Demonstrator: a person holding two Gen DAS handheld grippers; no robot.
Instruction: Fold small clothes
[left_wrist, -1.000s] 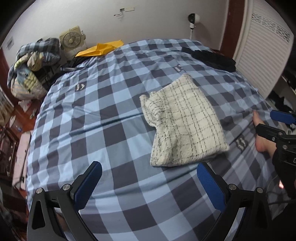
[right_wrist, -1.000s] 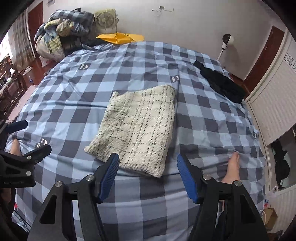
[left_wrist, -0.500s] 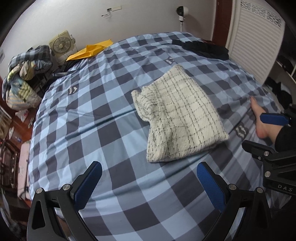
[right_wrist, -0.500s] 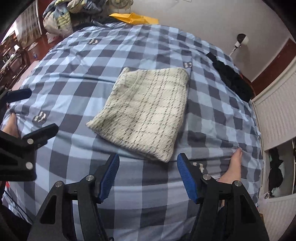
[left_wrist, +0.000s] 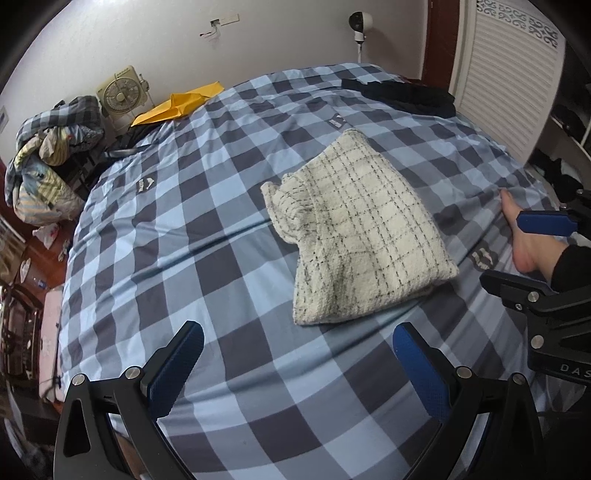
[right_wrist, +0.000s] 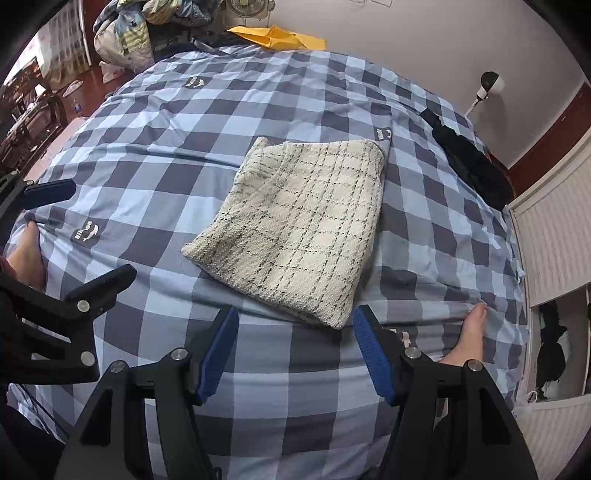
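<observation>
A cream knit garment with thin dark checks (left_wrist: 360, 236) (right_wrist: 303, 229) lies folded into a rough rectangle on the blue checked bedspread (left_wrist: 192, 229) (right_wrist: 155, 155). My left gripper (left_wrist: 295, 354) hangs open above the bedspread, just short of the garment's near left corner, with nothing between its blue pads. Over the garment's near edge my right gripper (right_wrist: 295, 332) stands open too, its pads either side of the near right corner and not touching it. Each gripper shows at the edge of the other's view.
A black garment (left_wrist: 402, 96) (right_wrist: 472, 166) lies at the far right of the bed. A yellow envelope (left_wrist: 177, 105), a fan (left_wrist: 120, 98) and a heap of bedding (left_wrist: 48, 158) stand past the far left edge. A person's bare feet (left_wrist: 522, 236) (right_wrist: 467, 336) rest on the bedspread.
Both grippers have come lower and closer to the garment, so it fills more of each view. Their jaws have kept the same width. The garment has not moved.
</observation>
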